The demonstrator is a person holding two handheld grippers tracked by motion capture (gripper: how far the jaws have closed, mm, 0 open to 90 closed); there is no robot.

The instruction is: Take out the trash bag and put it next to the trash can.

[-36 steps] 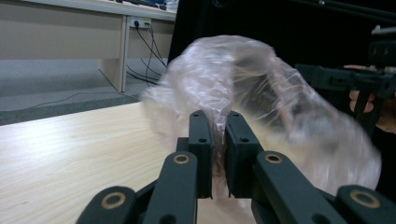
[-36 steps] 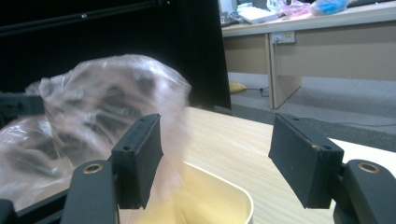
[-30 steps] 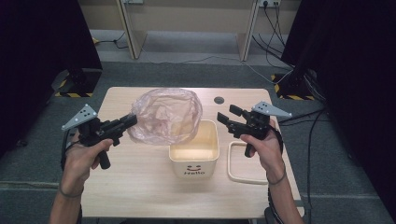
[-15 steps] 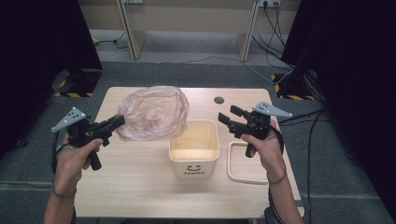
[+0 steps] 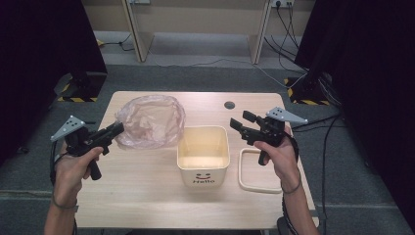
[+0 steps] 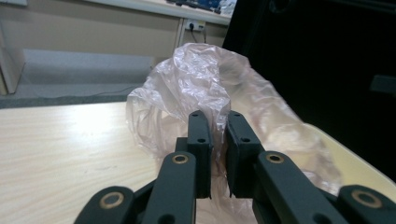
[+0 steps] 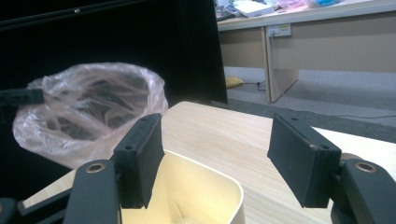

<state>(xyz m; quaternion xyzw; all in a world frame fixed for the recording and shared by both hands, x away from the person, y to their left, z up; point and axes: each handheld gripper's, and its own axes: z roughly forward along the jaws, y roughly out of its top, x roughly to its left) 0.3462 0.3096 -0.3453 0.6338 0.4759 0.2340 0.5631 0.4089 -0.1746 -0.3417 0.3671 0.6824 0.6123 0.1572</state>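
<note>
High view: left gripper pinching plastic bag.

1 bag, far left on table. 1 bin, centre. 1 ring frame, right of bin. 1 table hole, far side. 2 grippers: 1 left, 1 right. 2 hands.

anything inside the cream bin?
The cream bin looks empty: a bare floor and inner walls show in the high view. In the right gripper view its near wall hides part of the floor. The plastic bag is outside it, beside it.
</note>
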